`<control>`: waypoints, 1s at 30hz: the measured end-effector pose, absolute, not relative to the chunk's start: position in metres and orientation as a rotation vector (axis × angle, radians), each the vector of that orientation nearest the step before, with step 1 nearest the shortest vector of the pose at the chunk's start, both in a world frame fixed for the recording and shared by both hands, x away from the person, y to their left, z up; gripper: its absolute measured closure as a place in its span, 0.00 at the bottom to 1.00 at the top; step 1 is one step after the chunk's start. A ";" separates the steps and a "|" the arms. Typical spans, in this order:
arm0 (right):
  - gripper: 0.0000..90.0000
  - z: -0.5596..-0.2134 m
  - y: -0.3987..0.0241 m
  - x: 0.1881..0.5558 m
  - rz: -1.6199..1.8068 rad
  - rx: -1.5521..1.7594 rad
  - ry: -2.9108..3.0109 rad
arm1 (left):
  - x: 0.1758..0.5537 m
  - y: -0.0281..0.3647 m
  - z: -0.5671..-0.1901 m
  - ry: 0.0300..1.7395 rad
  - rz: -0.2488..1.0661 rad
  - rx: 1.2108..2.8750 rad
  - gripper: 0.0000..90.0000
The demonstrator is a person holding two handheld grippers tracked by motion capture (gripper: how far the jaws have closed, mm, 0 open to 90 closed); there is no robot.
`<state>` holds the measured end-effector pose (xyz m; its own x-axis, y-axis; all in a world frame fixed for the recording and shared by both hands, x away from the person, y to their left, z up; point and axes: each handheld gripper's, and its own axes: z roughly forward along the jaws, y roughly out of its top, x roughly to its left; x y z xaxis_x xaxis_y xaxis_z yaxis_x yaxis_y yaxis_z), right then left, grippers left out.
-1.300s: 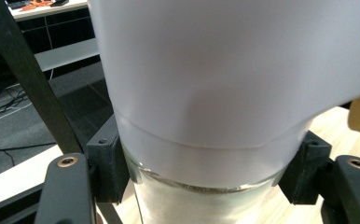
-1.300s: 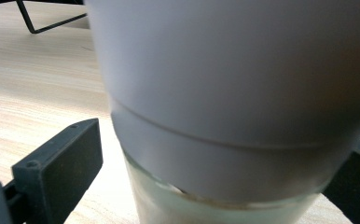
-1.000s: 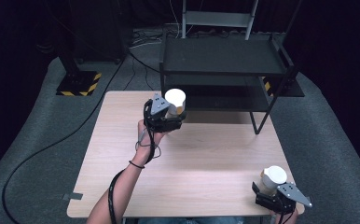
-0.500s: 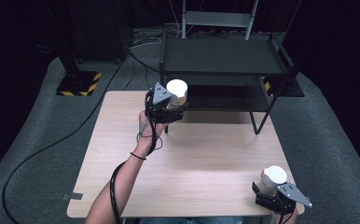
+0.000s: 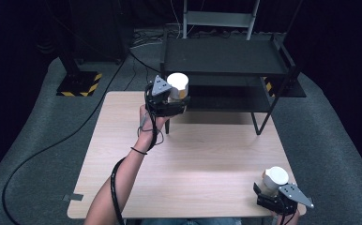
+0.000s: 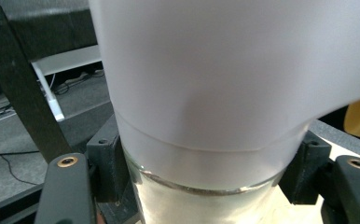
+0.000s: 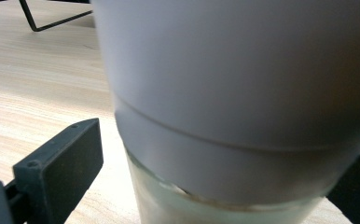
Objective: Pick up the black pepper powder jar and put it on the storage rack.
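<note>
**A:** Left gripper (image 5: 172,104) status?

**B:** Clamped on a white-lidded jar (image 5: 177,87). In the left gripper view the jaws sit tight against both sides of the glass body of that jar (image 6: 206,140), just under the white lid. It is held upright, above the far left part of the wooden table (image 5: 193,164), right in front of the black shelf rack (image 5: 226,61). The grey three-cornered plate is on top, and the person's left hand (image 5: 147,123) is under it, with the forearm coming in from the bottom edge.

**A:** Touching the rack?

**B:** Can't tell from the high view. The jar overlaps the rack's lower shelf edge in the picture. The left gripper view shows a black rack post at left, close by but apart from the jar.

**A:** Right gripper (image 5: 269,193)?

**B:** It has a second white-lidded jar (image 5: 275,179) between its jaws, same build: white lid over a glass body. It is at the near right corner of the table. In the right gripper view, the second jar (image 7: 234,116) sits between the jaws; the left jaw looks slightly off the glass and the right one is mostly hidden. Can't tell if it is pressing.

**A:** Is the jar on the table?

**B:** It is low over the tabletop; the base is out of frame.

**A:** Anything else?

**B:** A black cable (image 5: 43,150) runs across the grey floor on the left.
</note>
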<state>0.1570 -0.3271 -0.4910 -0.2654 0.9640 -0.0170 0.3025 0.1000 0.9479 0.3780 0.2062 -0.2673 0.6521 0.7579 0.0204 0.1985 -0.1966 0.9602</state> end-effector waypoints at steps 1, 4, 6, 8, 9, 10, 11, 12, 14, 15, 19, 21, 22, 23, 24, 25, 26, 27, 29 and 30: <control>0.00 -0.491 -0.327 0.157 1.187 1.258 1.674 | 0.378 0.206 -0.265 0.774 0.612 1.734 0.34; 0.00 -0.491 -0.327 0.157 1.186 1.261 1.672 | 0.379 0.206 -0.262 0.771 0.607 1.731 0.34; 0.00 -0.491 -0.327 0.157 1.185 1.261 1.670 | 0.379 0.207 -0.259 0.770 0.607 1.727 0.34; 0.00 -0.491 -0.327 0.157 1.186 1.261 1.670 | 0.379 0.207 -0.258 0.771 0.604 1.722 0.34; 0.00 -0.491 -0.327 0.157 1.184 1.261 1.673 | 0.380 0.208 -0.255 0.770 0.601 1.714 0.34; 0.00 -0.491 -0.327 0.157 1.183 1.261 1.674 | 0.379 0.208 -0.253 0.768 0.602 1.714 0.34; 0.00 -0.490 -0.327 0.158 1.182 1.261 1.676 | 0.379 0.208 -0.253 0.768 0.602 1.714 0.34; 0.00 -0.490 -0.327 0.158 1.182 1.260 1.677 | 0.378 0.208 -0.252 0.766 0.606 1.713 0.34; 0.00 -0.490 -0.327 0.158 1.183 1.260 1.677 | 0.378 0.208 -0.248 0.758 0.608 1.715 0.34; 0.00 -0.490 -0.327 0.158 1.181 1.260 1.677 | 0.377 0.209 -0.247 0.756 0.608 1.712 0.34; 0.00 -0.491 -0.326 0.157 1.183 1.263 1.670 | 0.376 0.211 -0.241 0.752 0.606 1.704 0.34; 0.00 -0.491 -0.326 0.157 1.180 1.262 1.671 | 0.376 0.211 -0.237 0.750 0.604 1.704 0.34; 0.00 -0.490 -0.326 0.157 1.179 1.263 1.672 | 0.375 0.212 -0.234 0.746 0.609 1.702 0.34; 0.00 -0.490 -0.326 0.157 1.180 1.264 1.671 | 0.374 0.213 -0.232 0.742 0.610 1.699 0.34; 0.00 -0.491 -0.326 0.157 1.180 1.264 1.669 | 0.374 0.214 -0.230 0.742 0.606 1.693 0.34; 0.00 -0.491 -0.326 0.157 1.180 1.265 1.669 | 0.374 0.215 -0.229 0.741 0.601 1.688 0.34; 0.00 -0.490 -0.326 0.157 1.179 1.266 1.669 | 0.374 0.216 -0.227 0.741 0.598 1.683 0.34; 0.00 -0.490 -0.325 0.158 1.177 1.266 1.671 | 0.374 0.217 -0.225 0.740 0.595 1.680 0.34; 0.00 -0.490 -0.326 0.158 1.177 1.265 1.673 | 0.374 0.218 -0.222 0.739 0.593 1.676 0.34; 0.00 -0.490 -0.326 0.158 1.178 1.265 1.673 | 0.374 0.218 -0.220 0.736 0.595 1.676 0.34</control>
